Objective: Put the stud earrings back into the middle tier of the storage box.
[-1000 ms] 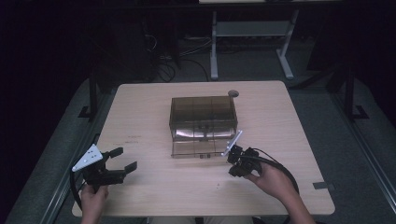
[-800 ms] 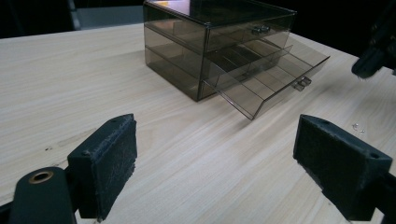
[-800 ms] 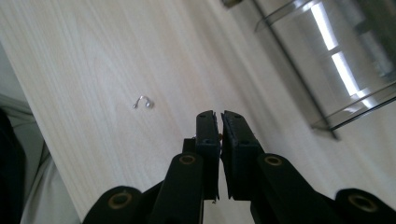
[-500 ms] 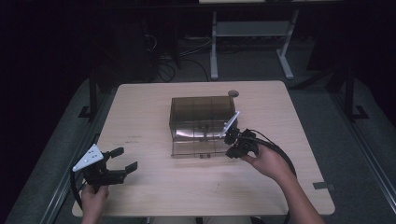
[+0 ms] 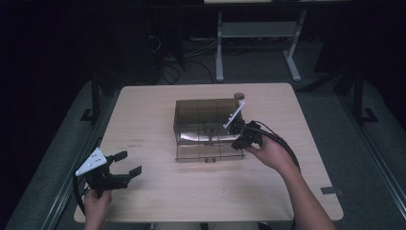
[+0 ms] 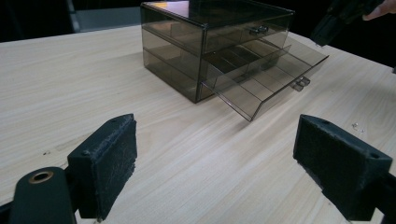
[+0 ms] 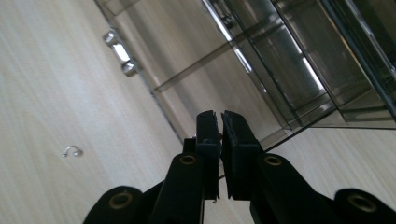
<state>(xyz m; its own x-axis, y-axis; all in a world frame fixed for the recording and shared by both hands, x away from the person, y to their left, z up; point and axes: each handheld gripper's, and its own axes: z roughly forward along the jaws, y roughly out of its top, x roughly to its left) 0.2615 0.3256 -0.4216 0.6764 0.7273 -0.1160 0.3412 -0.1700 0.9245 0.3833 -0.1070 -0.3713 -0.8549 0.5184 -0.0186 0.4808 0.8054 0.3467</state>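
A smoked clear drawer box (image 5: 207,115) stands mid-table, and its lower drawer (image 5: 210,146) is pulled out toward me. My right gripper (image 5: 237,143) hovers over the drawer's right front corner with its jaws shut. In the right gripper view the pads (image 7: 220,126) meet above the drawer's edge, with the drawer's metal knob (image 7: 120,53) to the left. A tiny metal hook (image 7: 72,150) lies on the wood nearby. My left gripper (image 5: 129,163) rests near the front left of the table, open and empty. In its own view the left gripper (image 6: 215,163) faces the box (image 6: 205,42).
A round hole (image 5: 238,96) sits in the tabletop just behind the box. A grey tape strip (image 5: 332,190) marks the front right corner. A metal stand (image 5: 258,28) rises behind the table, with dark floor all around.
My right hand has moved away from me and slightly up, from the table in front of the drawer to over its right front corner. The left gripper has stayed put.
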